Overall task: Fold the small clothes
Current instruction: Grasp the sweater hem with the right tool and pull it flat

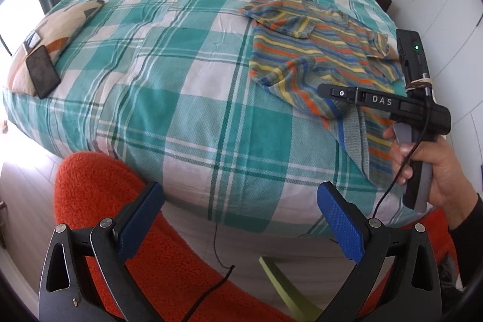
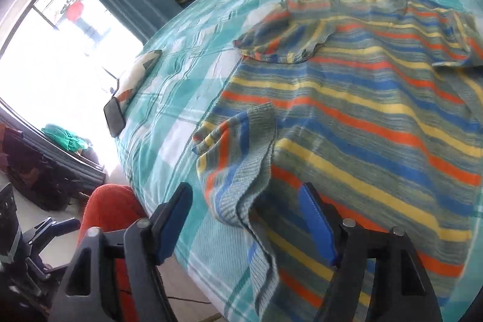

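While the striped shirt (image 2: 347,116) is spread on the checked bedspread (image 1: 169,80), its rumpled hem is seen just ahead of the right gripper (image 2: 246,219), held released; the left gripper (image 1: 240,219), likewise released, is kept well left of it.

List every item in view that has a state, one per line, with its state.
striped shirt: on the bed, partly folded, one sleeve folded in, hem corner flipped over, lower edge hanging off the bed
left gripper: open, holding nothing
right gripper: open, above the shirt's hem
phone: screen dark, lying on a cushion
cushion: flat on the bed
checked bedspread: spread out, lightly creased
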Available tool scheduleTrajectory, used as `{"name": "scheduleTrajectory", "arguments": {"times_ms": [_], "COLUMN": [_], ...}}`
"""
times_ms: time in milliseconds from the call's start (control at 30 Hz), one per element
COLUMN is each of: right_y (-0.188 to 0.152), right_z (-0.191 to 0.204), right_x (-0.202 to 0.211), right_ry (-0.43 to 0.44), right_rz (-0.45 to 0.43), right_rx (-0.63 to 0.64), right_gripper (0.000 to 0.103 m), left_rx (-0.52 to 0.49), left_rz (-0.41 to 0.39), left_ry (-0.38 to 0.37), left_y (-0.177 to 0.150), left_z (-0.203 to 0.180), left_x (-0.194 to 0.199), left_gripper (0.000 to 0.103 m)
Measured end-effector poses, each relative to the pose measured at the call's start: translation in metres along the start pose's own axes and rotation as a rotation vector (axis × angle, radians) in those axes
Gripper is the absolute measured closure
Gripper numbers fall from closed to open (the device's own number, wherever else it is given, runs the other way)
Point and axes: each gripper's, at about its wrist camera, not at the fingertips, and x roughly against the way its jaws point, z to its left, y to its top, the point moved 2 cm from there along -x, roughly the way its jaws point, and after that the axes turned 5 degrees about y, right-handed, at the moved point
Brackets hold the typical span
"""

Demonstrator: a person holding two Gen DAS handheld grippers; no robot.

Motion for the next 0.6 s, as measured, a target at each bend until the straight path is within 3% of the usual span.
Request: {"name": "scheduleTrajectory", "arguments": {"times_ms": [67,167,200,267,367,500,600], "right_y": [-0.015,-0.083,-0.109,-0.143,-0.159,-0.15,-0.14], "right_z": [0.052,0.131,0.145,0.152,0.127,0.073,0.045], "right_x": [-0.04,-0.054,-0.052,-0.043,-0.01,0.049,0.085], "right_ry": [0.064,0.27,0.289,0.244,0.178,0.001,-0.108], "right_rz": [0.082,0.308,0.364,0.412,0.365,0.186,0.054], "right_rx": [0.159,0.452,0.525,0.586,0.494,0.329,0.223], "right_gripper": [0.046,0.046,0.047,0.047,0.047,0.046,0.044], "left_rx": [0.032,0.102,0.127,0.165,0.149,0.035,-0.005], "left_rz": [-0.016,-0.023,-0.02,-0.012,-0.018,-0.049,-0.064], "left_ry": [0.021,0.046,0.055,0.064,0.078,0.2,0.225], "left_y": [-0.001,-0.002,-0.001,0.001,0.006,0.013,0.017], "left_z": [0.017,0.045,0.053,0.061,0.054,0.027,0.017], "left_x": [0.002,-0.004,-0.008,-0.016,-0.02,-0.02,-0.021], "left_gripper": [0.001,0.001,0.001,0.001,0.001,0.001,0.001]}}
